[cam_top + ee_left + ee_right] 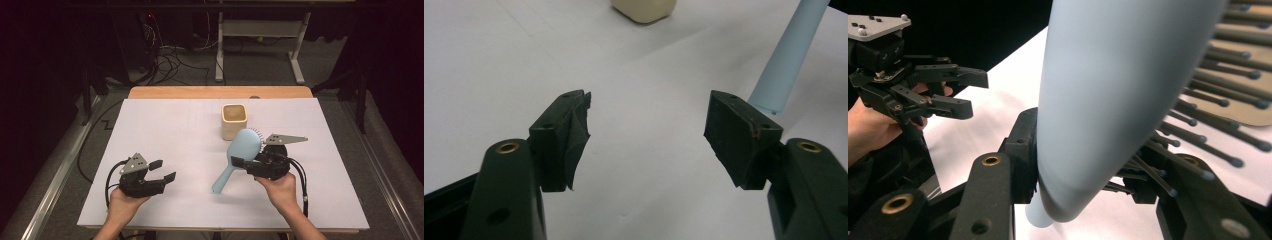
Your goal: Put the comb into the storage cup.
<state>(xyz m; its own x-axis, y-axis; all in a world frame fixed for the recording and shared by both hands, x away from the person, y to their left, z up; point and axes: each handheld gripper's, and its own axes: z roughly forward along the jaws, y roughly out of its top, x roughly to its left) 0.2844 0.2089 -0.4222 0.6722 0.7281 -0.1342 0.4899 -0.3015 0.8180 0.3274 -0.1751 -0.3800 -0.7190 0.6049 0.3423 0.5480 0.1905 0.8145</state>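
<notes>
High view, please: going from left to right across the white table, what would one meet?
left gripper → light blue hairbrush → right gripper, shut on the hairbrush. The cream cup stands farther back, above the brush, so it is left out of the order.

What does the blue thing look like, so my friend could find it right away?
Look at the white table, then toward the cream square cup near its far edge. Just in front of the cup, the right gripper clamps a pale blue hairbrush with dark bristles and a long handle, the one blue thing there.
</notes>
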